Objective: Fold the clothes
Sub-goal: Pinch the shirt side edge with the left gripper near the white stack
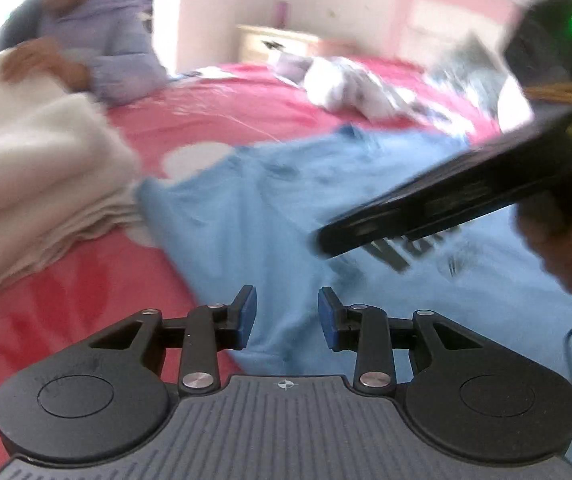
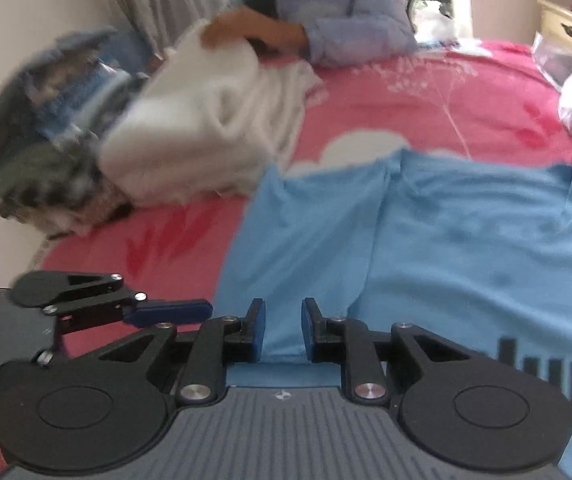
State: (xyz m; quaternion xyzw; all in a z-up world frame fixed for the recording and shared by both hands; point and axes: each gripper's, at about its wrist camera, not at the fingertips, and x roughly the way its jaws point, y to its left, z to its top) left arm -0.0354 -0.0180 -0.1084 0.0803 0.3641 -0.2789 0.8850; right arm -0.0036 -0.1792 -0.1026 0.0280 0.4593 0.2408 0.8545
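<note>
Pink bedspread [image 2: 406, 112], blue T-shirt [image 2: 466, 248] flat — collar pointing away, lengthwise

Left gripper [image 1: 287, 317] and right gripper [image 2: 283, 330] both angle downward, fingers parted, empty.

free: pink bedspread [image 2: 426, 92] | blocked: white blanket stack [image 2: 189, 128] left

Pink bed [image 2: 426, 92], cream nightstand [image 2: 570, 34], grey curtain [image 2: 165, 0]
</note>
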